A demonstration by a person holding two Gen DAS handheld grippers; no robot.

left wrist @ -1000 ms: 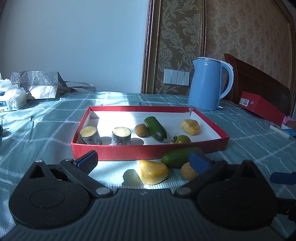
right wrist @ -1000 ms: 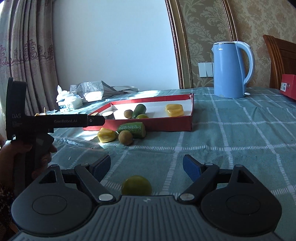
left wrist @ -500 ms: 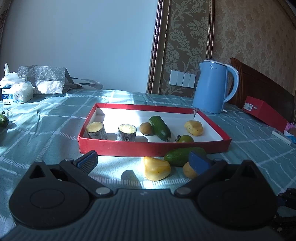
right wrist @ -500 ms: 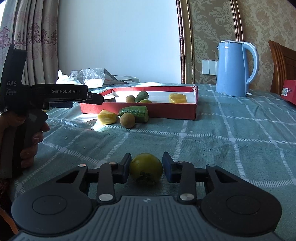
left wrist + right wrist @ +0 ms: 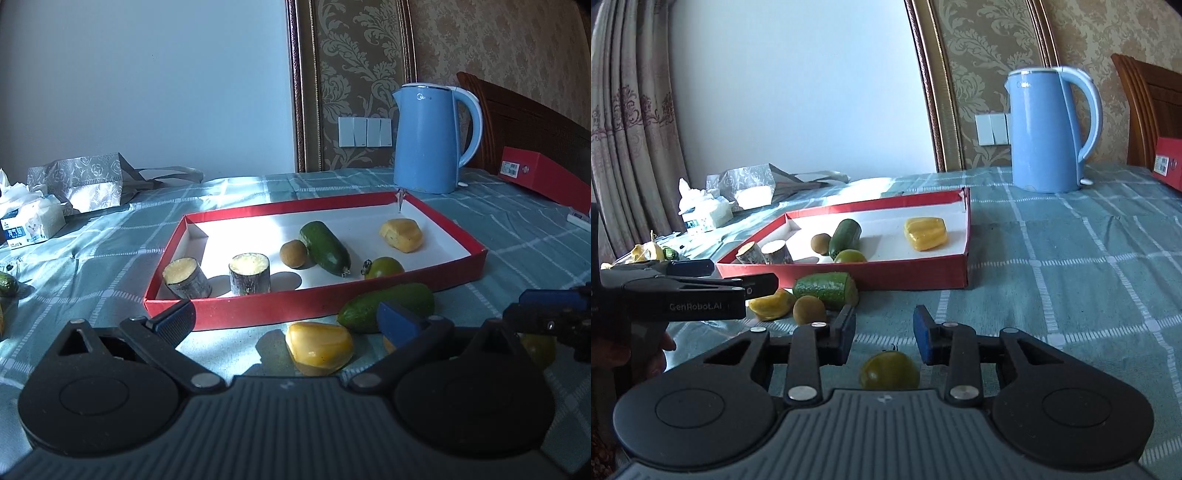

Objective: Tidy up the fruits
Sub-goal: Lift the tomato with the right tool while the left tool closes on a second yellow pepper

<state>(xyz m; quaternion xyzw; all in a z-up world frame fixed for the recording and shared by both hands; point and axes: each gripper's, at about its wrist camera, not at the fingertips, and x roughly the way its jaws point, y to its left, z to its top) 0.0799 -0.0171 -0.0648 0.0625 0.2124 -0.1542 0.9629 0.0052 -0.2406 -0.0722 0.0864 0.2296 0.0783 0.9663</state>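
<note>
**Left wrist view.** My left gripper (image 5: 284, 314) stands wide open and empty, before the red tray (image 5: 461, 266) and above a waxy yellow wedge (image 5: 319, 345).

**Right wrist view.** My right gripper (image 5: 884, 312) is closed on the green tomato (image 5: 889, 371), short of the tray and not yet in it. Risk: the tomato is smooth and round and sits low between the pads — it could squirt out on the carry and roll across the checked tablecloth (image 5: 1071, 295). The tray looks like thin cardboard — a knock would shift it.
</note>
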